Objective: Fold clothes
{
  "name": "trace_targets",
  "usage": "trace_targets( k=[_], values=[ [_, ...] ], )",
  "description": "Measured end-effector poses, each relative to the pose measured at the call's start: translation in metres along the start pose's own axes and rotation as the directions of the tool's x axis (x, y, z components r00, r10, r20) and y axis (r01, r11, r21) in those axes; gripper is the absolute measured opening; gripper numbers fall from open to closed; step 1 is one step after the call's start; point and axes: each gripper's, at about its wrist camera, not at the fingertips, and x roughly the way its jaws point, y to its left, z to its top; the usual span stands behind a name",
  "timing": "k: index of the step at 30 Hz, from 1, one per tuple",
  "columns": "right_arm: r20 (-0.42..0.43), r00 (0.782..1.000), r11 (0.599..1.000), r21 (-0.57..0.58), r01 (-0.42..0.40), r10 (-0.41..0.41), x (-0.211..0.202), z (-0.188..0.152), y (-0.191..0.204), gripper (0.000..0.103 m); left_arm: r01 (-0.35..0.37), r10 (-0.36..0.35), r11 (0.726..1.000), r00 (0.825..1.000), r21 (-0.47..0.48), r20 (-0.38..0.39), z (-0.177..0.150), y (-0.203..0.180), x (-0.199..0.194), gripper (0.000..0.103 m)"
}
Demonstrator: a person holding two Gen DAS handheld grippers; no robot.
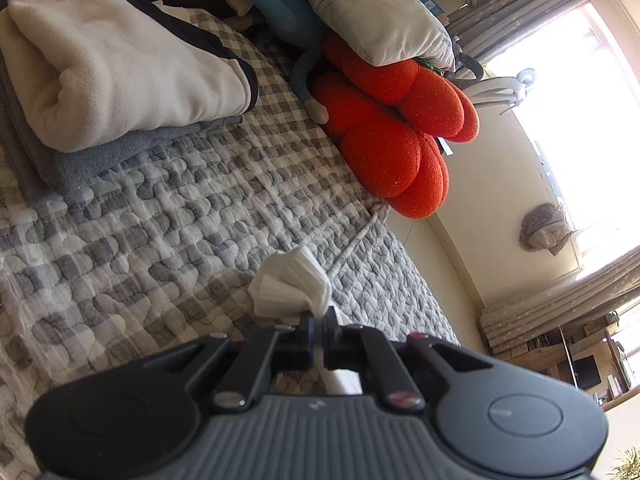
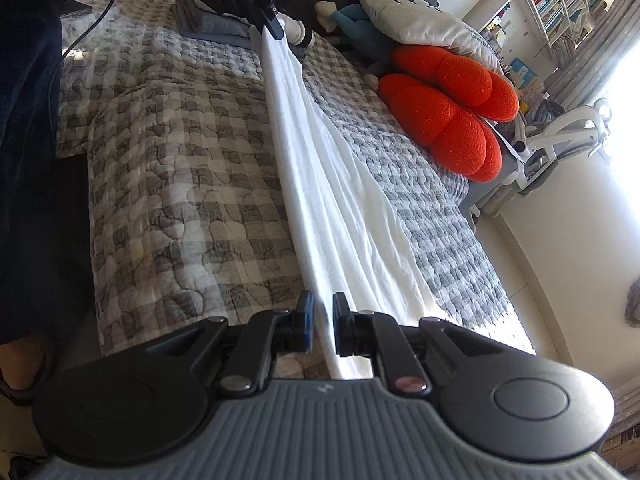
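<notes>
Your left wrist camera sits close over the checked quilt [image 1: 168, 216], looking along its fingers toward the window [image 1: 592, 92]; your right wrist camera stands further back, facing up the bed; both share the orange cushion [image 2: 448, 112] and grey pillow [image 1: 372, 12].

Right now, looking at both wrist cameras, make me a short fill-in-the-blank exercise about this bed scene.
1. The left gripper is shut on a bunched corner of the ____ cloth.
2. That cloth stretches across a gray-and-white ____ quilt.
3. The lobed plush cushion under the pillow is ____ in colour.
4. The cream blanket lies folded on top of a ____ one.

Missing words: white; checked; red; gray
</notes>
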Motion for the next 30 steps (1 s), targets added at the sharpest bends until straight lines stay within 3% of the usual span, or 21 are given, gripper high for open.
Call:
trace_targets(
  k=[4,7,13,24,27,30],
  values=[
    [0.023,1.000,0.999,-0.040,0.009,-0.008,-0.002,0.003,0.007,0.016,-0.002,0.002,1.000,1.000,-0.006,-0.008,0.002,0.000,0.002,0.003],
    [0.074,0.995,0.997,-0.008,-0.071,0.072,-0.012,0.010,0.007,0.016,-0.006,0.006,1.000,1.000,-0.004,-0.013,0.003,0.000,0.004,0.003],
    [-0.030,0.999,0.998,-0.044,-0.039,0.038,0.006,0.006,0.016,0.014,-0.001,0.001,1.000,1.000,0.005,-0.016,0.004,-0.002,0.004,0.003],
    [-0.020,0.998,0.995,-0.080,0.061,-0.063,0.014,0.010,0.019,0.015,0.005,-0.005,1.000,1.000,0.001,-0.025,0.005,0.000,0.006,0.003],
    [-0.017,0.997,0.993,-0.093,0.078,-0.080,0.013,0.009,0.019,0.025,0.007,-0.006,1.000,1.000,0.003,-0.026,0.004,0.000,0.006,0.003],
    [-0.014,0.996,0.992,-0.095,0.087,-0.088,0.013,0.009,0.018,0.026,0.007,-0.007,1.000,1.000,0.005,-0.027,0.004,0.000,0.006,0.004]
  ],
)
